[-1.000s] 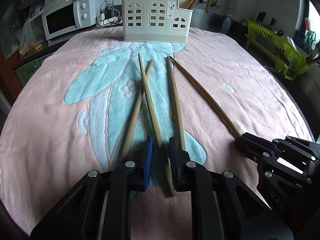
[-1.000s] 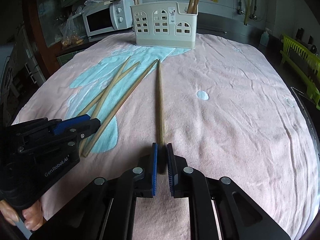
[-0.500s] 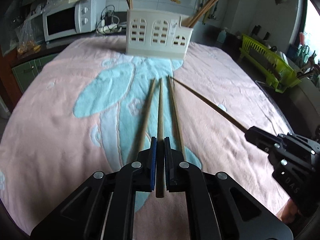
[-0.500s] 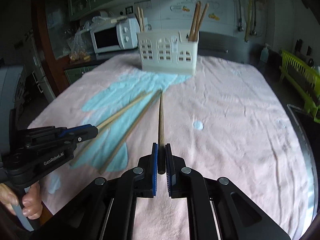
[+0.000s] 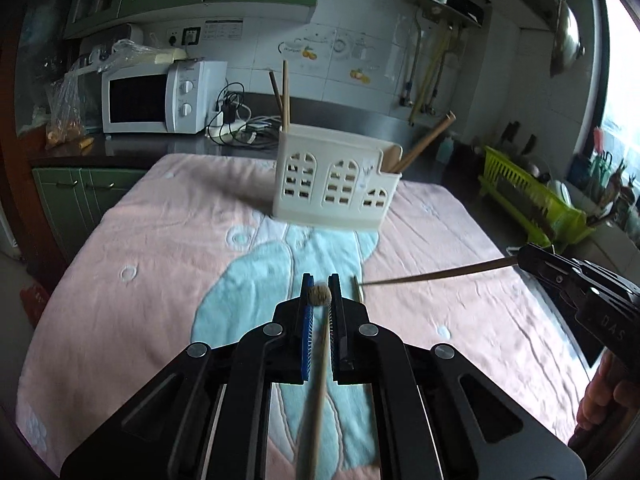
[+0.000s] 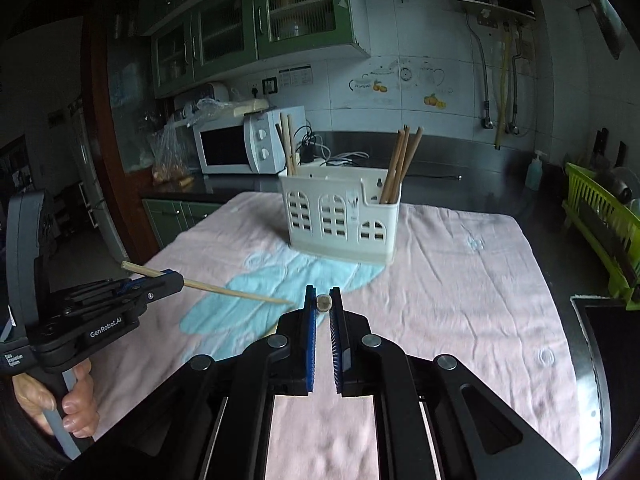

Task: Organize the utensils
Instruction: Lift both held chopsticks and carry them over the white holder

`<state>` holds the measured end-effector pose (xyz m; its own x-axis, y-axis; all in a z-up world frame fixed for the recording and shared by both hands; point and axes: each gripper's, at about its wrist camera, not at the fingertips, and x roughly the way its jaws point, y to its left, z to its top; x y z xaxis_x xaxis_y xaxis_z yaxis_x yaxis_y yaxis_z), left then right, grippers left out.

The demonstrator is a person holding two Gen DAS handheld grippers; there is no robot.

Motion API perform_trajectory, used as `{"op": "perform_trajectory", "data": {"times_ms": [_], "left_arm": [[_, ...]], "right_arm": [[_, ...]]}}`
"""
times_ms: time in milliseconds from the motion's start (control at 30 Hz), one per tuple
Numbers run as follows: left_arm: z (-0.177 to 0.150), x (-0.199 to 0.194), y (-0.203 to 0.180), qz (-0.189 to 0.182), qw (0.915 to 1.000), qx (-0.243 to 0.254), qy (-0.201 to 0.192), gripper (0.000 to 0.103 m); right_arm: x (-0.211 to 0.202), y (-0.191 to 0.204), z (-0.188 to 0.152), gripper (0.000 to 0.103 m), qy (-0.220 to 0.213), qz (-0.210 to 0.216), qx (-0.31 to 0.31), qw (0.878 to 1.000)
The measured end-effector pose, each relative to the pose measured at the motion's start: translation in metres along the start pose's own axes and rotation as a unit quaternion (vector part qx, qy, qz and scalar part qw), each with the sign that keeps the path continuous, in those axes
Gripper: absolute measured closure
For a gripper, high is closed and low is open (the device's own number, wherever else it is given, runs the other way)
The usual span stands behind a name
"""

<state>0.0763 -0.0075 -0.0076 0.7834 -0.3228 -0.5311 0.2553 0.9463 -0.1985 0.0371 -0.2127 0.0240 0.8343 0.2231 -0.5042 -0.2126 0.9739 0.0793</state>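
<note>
Both chopsticks now lifted off the towel [image 5: 152, 248], each hand-held gripper [image 5: 320, 294] [image 6: 323, 303] clamped.

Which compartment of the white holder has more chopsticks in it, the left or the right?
The right, lower-walled compartment of the white holder: the right wrist view shows a bundle of about four chopsticks there, while the left end holds only two chopsticks.
</note>
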Motion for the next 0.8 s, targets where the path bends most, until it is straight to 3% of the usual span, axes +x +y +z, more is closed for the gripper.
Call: {"op": "perform_trajectory", "data": {"times_ms": [433,800], "left_arm": [[0.037,0.019,0.01,-0.012,0.9999,0.008,-0.008,0.097],[0.09,0.003,0.002,-0.028,0.9987,0.028,-0.034,0.097]], "right_arm": [[0.038,-0.001,0.044,0.096,-0.002,0.007,-0.014,1.0],[0.023,-0.015,0.101,0.097,-0.012,0.031,-0.036,0.999]]}}
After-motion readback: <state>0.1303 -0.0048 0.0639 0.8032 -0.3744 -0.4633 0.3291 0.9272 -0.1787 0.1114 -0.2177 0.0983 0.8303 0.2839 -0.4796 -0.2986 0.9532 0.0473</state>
